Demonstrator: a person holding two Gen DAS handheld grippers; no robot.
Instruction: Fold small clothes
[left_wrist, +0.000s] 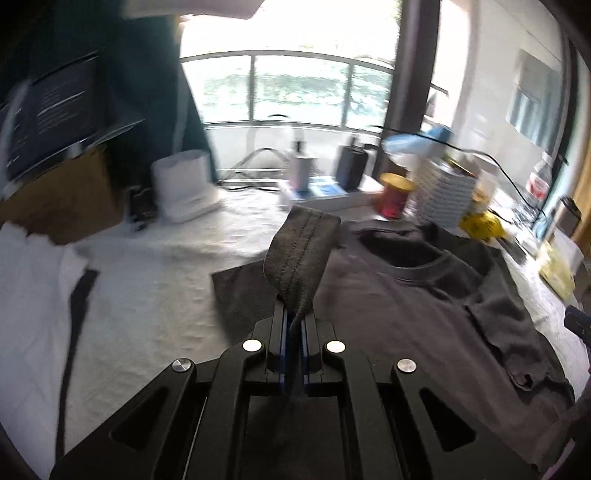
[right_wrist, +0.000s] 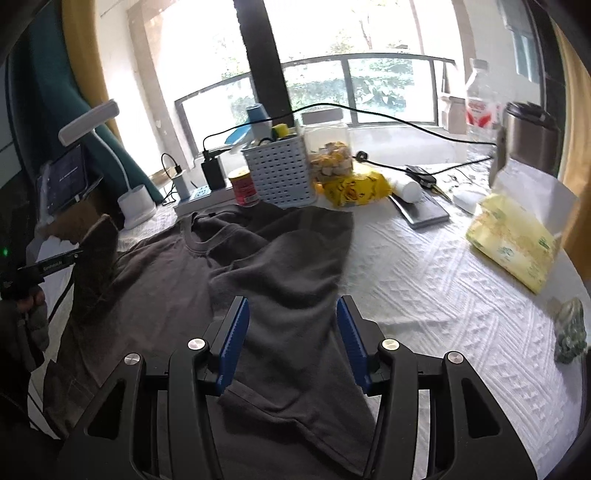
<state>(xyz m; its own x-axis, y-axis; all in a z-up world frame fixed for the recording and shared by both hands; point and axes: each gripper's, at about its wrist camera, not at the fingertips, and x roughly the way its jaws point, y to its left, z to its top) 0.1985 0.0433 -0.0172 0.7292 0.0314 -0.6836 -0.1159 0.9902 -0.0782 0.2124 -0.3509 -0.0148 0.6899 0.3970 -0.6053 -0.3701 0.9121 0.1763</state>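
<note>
The left claw (left_wrist: 293, 314) is pressed together, pinching a sleeve (left_wrist: 301, 254) of the dark grey T-shirt (left_wrist: 406, 295), lifted at twelve o'clock. The shirt lies on the white-clothed table (right_wrist: 443, 280); the right claw (right_wrist: 291, 317) hangs spread above it.

Along the far edge of the white textured tablecloth (right_wrist: 424, 266): a perforated white basket (right_wrist: 282, 175), a red can with a yellow lid (right_wrist: 243, 186) just left of it, a yellow snack bag (right_wrist: 354, 188) to its right. Near the right edge, a yellow tissue pack (right_wrist: 513, 243) and a clear water bottle (right_wrist: 480, 99). Toward the far left corner, a white desk lamp (right_wrist: 136, 206).
</note>
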